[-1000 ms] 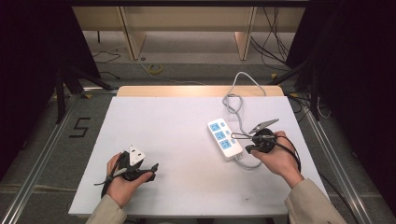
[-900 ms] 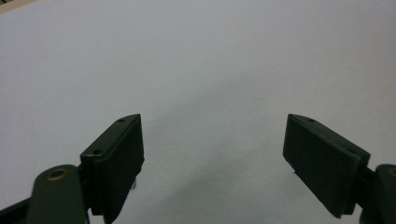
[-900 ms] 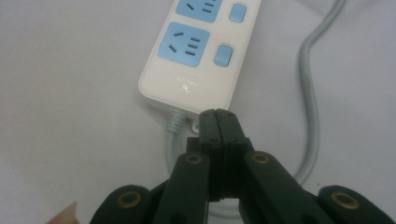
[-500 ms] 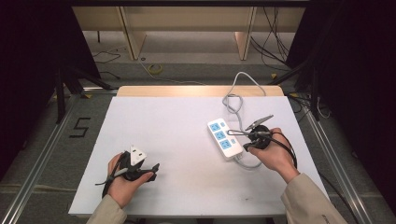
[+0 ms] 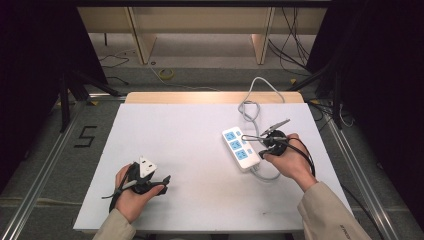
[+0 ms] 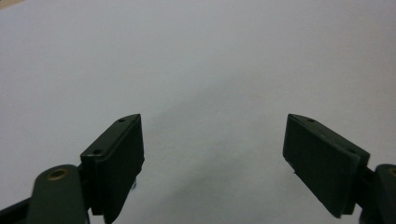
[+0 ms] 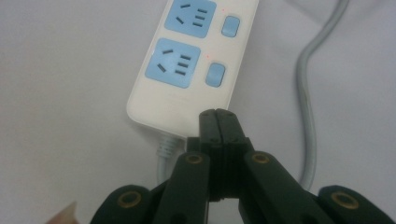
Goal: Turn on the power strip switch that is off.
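Note:
A white power strip (image 5: 241, 148) with blue sockets lies on the right half of the white table (image 5: 200, 150). Its grey cable (image 5: 252, 102) loops off the table's far edge. My right gripper (image 5: 261, 152) is shut with nothing between its jaws. In the right gripper view its tips (image 7: 218, 126) sit just over the power strip's (image 7: 187, 93) near end, where the cable (image 7: 306, 116) leaves. My left gripper (image 5: 164, 181) rests at the front left, held in a hand. In the left gripper view it (image 6: 212, 154) is open over bare table.
A wooden strip (image 5: 215, 97) borders the table's far edge. Beyond it are shelf legs and loose cables on the floor (image 5: 165, 74). A "5" mark (image 5: 86, 136) is on the floor at the left. Metal rails run along both sides.
My right hand and gripper have shifted slightly left and away, closer to the power strip's cable end. The left gripper and the strip have stayed put.

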### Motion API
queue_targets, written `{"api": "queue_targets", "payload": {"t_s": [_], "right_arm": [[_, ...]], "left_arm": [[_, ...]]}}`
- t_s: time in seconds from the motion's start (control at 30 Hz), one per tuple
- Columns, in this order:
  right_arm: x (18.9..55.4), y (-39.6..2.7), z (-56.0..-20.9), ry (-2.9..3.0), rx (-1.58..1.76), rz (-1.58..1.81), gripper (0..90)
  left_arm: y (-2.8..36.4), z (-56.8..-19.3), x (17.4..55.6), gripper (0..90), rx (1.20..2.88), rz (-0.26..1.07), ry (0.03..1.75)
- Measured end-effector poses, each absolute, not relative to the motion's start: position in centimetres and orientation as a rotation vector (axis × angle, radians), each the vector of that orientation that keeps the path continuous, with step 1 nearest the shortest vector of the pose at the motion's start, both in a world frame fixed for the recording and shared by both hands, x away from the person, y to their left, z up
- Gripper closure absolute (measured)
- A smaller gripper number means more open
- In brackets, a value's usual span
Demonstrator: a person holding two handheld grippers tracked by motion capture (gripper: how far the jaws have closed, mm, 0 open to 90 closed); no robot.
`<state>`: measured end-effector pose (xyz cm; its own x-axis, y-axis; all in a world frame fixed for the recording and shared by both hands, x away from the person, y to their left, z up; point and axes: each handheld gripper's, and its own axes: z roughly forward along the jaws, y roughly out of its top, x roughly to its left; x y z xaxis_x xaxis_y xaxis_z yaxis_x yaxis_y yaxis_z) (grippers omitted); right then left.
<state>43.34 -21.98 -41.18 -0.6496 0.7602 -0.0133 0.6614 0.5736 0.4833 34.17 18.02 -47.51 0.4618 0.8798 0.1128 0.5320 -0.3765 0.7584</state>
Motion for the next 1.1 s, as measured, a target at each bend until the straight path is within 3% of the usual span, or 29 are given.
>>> {"api": "queue_targets", "payload": {"t_s": [1.1], "right_arm": [[45.9,-21.0,-40.6,2.575,1.222,0.626,90.0]], "left_arm": [[18.0,-47.5,34.2,20.5,2.056,0.683,1.169]]}}
